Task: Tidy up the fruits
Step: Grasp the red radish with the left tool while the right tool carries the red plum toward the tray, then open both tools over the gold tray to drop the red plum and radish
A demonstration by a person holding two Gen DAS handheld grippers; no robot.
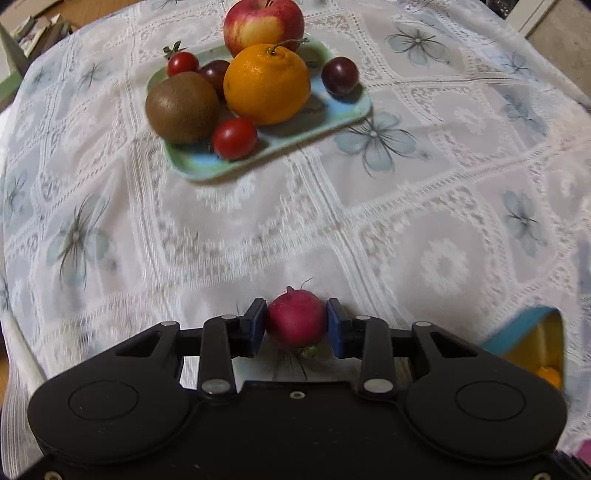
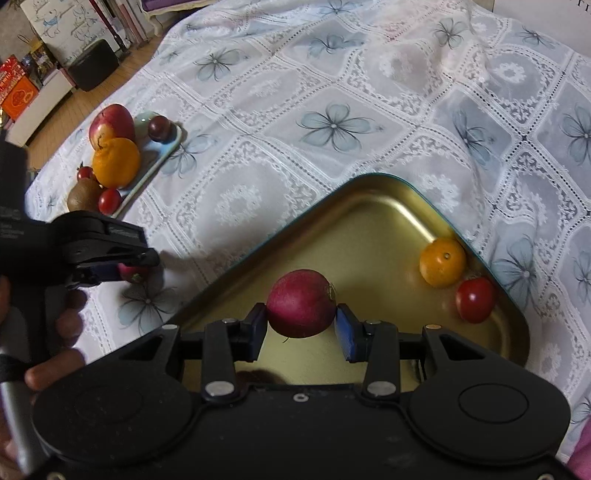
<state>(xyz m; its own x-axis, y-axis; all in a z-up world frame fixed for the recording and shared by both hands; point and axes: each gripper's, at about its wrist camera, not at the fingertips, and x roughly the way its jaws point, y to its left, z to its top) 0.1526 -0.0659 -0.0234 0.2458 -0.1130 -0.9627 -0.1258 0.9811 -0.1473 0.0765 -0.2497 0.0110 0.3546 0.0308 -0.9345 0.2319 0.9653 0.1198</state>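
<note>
A: Where did we have them?

B: Our left gripper (image 1: 296,325) pinched one radish (image 1: 296,318) between its pads, over the tablecloth (image 1: 369,229). Our right gripper (image 2: 301,325) pinched another radish (image 2: 301,308) above the gold tray (image 2: 369,206).

A: How did they handle?

B: We judged them light, firm and smooth-skinned; best held across the middle.

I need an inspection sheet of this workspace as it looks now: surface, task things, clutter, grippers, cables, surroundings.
Surface: white lace tablecloth with blue flowers.
Task things: blue tray holds apple, orange, kiwi, two cherry tomatoes, two dark plums. Gold tin holds small orange and red tomato.
Clutter: nothing seen.
Grippers: left gripper shut on a red radish above the cloth; right gripper shut on another radish over the tin.
Cables: nothing seen.
Surroundings: wooden floor, books and boxes.
</note>
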